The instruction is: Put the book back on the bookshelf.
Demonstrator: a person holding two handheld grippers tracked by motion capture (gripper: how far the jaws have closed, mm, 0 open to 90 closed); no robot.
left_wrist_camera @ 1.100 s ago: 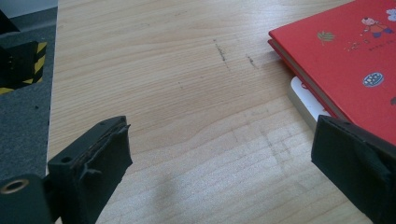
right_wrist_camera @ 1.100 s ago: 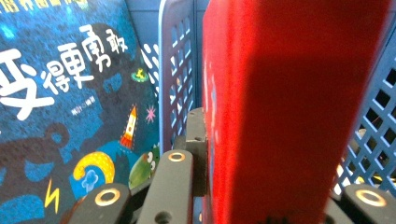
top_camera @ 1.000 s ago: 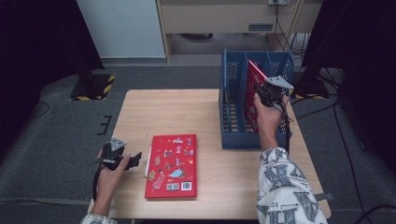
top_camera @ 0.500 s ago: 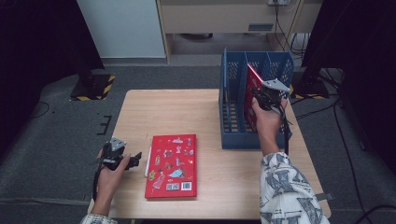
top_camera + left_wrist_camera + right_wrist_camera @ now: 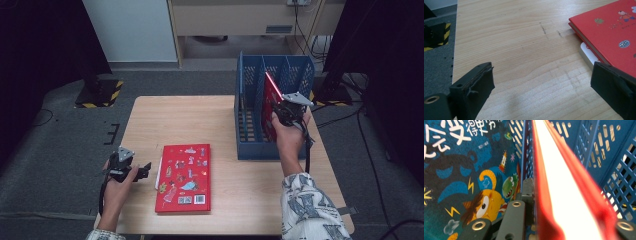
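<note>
A person's right gripper (image 5: 284, 114), jaws clamped on the edge of a red hardcover book (image 5: 270, 97), lowers it upright into the blue slotted file rack (image 5: 250, 135) at the table's two o'clock; in the right gripper view the book's pages (image 5: 559, 192) run between the jaws beside a blue picture book (image 5: 466, 170) already standing in the rack. Thin, stiff and slick-covered, the book looks light and best pinched near an edge, as here. The left gripper (image 5: 140, 171), jaws apart, rests at eight o'clock just beside a second red book (image 5: 184, 177) lying flat. Since a second ago the held book has sunk deeper between the dividers and stands straighter; the left hand has not moved.
</note>
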